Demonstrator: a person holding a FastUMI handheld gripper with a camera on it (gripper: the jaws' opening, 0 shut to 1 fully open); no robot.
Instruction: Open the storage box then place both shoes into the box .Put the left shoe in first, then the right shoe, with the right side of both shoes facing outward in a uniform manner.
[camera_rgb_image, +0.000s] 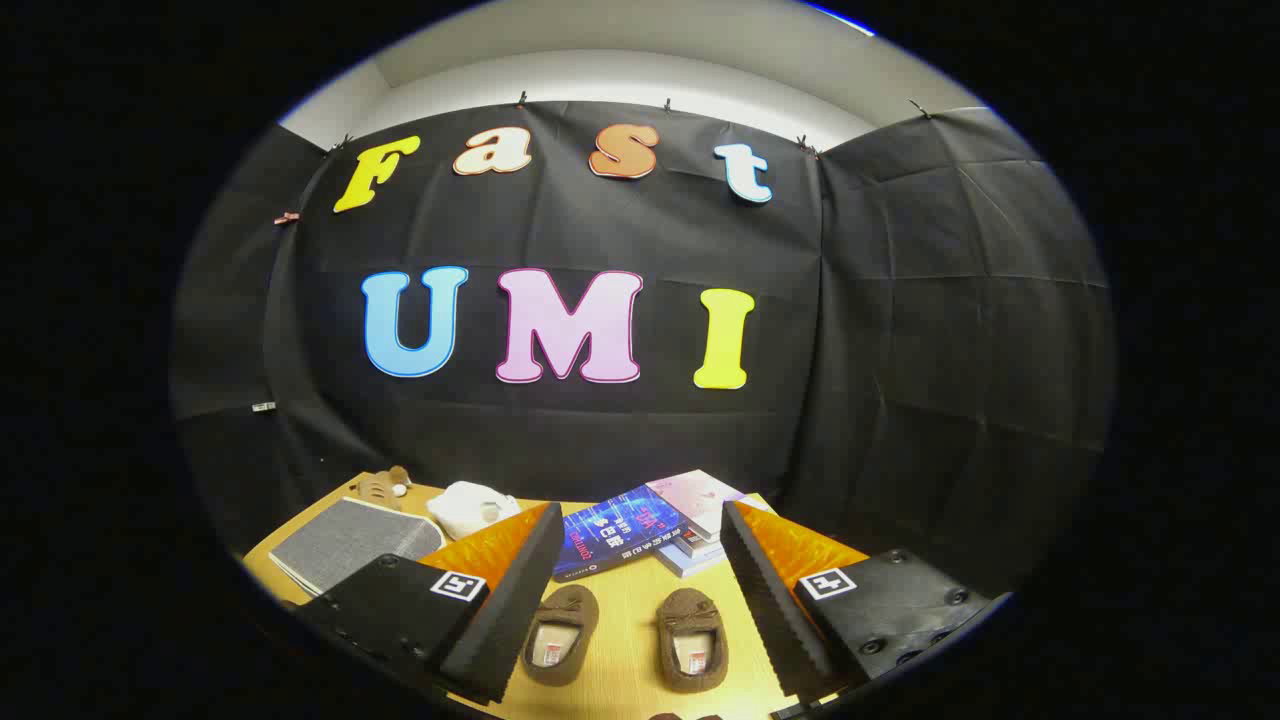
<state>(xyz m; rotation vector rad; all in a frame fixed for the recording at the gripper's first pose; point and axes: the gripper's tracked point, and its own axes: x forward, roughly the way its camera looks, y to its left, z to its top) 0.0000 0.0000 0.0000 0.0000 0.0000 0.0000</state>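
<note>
Your gripper (640, 580) hangs released above the surface (630, 640), its fingers framing both shoes (625, 632), likely to choose the left.

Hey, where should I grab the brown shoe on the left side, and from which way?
Probably across its heel rim, coming down from above. The left brown shoe lies flat on the wooden table with its opening up and toe pointing away, beside the other shoe. The gripper has its fingers open, with both shoes between them.
</note>
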